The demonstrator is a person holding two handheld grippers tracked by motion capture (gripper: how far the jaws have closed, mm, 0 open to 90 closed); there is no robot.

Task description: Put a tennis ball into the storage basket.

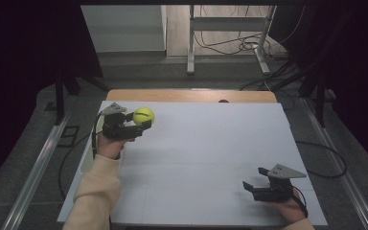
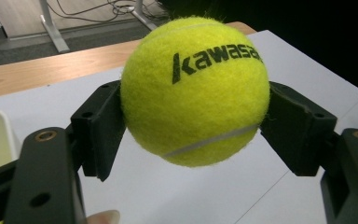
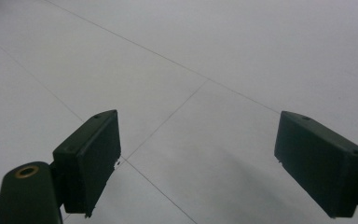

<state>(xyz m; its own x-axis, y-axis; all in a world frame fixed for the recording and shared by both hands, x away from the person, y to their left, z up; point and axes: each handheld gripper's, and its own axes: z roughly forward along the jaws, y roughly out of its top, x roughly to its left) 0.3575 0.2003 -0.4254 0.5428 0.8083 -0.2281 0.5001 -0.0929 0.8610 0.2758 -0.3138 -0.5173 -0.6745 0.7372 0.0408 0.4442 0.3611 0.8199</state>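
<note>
Our left gripper (image 1: pixel 142 123) clamps the tennis ball (image 1: pixel 143 115) above the table (image 1: pixel 211 143); our right gripper (image 1: pixel 250 187) gapes empty, well apart from the ball.

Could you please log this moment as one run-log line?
left gripper: shut on tennis ball, lifted | right gripper: open, empty | white table

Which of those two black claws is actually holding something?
The left gripper: its jaws are shut on the yellow tennis ball, held above the table. The right gripper sits open with nothing between its jaws.
</note>
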